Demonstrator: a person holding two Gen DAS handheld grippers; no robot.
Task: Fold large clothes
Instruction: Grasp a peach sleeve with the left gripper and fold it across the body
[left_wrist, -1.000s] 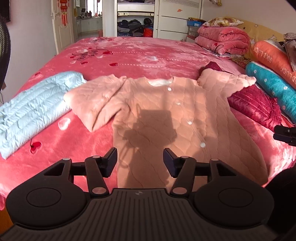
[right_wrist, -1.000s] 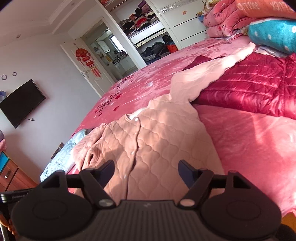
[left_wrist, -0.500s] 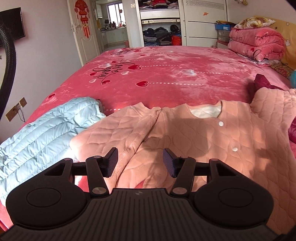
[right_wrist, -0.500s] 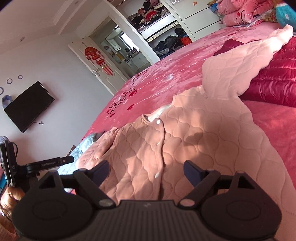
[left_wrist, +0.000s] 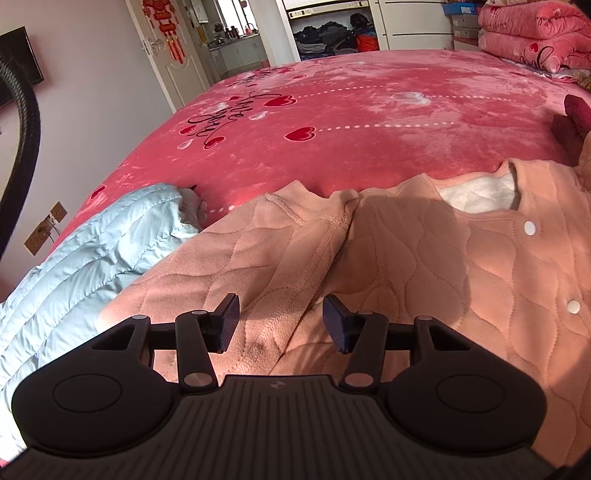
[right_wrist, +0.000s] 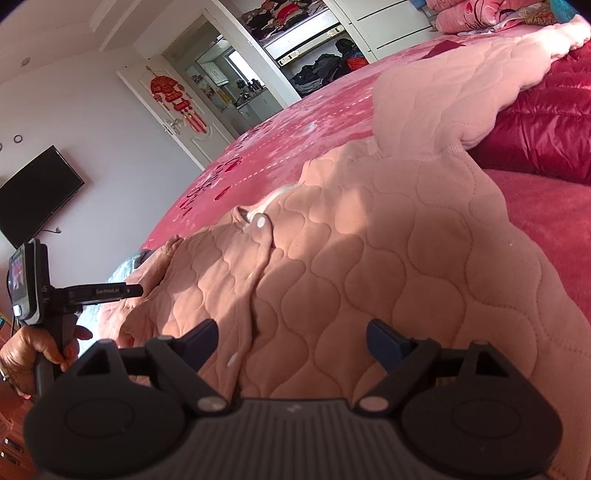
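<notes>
A peach quilted jacket (left_wrist: 424, 266) with white snap buttons lies spread front-up on the red bed. Its left sleeve (left_wrist: 240, 266) is folded beside the body. My left gripper (left_wrist: 280, 323) is open and empty, low over that sleeve near the armpit seam. In the right wrist view the jacket (right_wrist: 369, 258) fills the middle, its right sleeve (right_wrist: 461, 96) stretched up over a dark red quilt. My right gripper (right_wrist: 291, 339) is open and empty just above the jacket's front. The left gripper's handle (right_wrist: 55, 295) shows at the left edge, held by a hand.
A light blue puffer jacket (left_wrist: 74, 258) lies left of the sleeve. A dark red quilted item (right_wrist: 546, 129) lies under the right sleeve. Folded pink blankets (left_wrist: 535, 33) are stacked at the far right. The red bedspread (left_wrist: 351, 122) stretches beyond the collar.
Both grippers have moved forward and down toward the jacket. The left one has swung left from the hem to over the left sleeve. Both stay open.
</notes>
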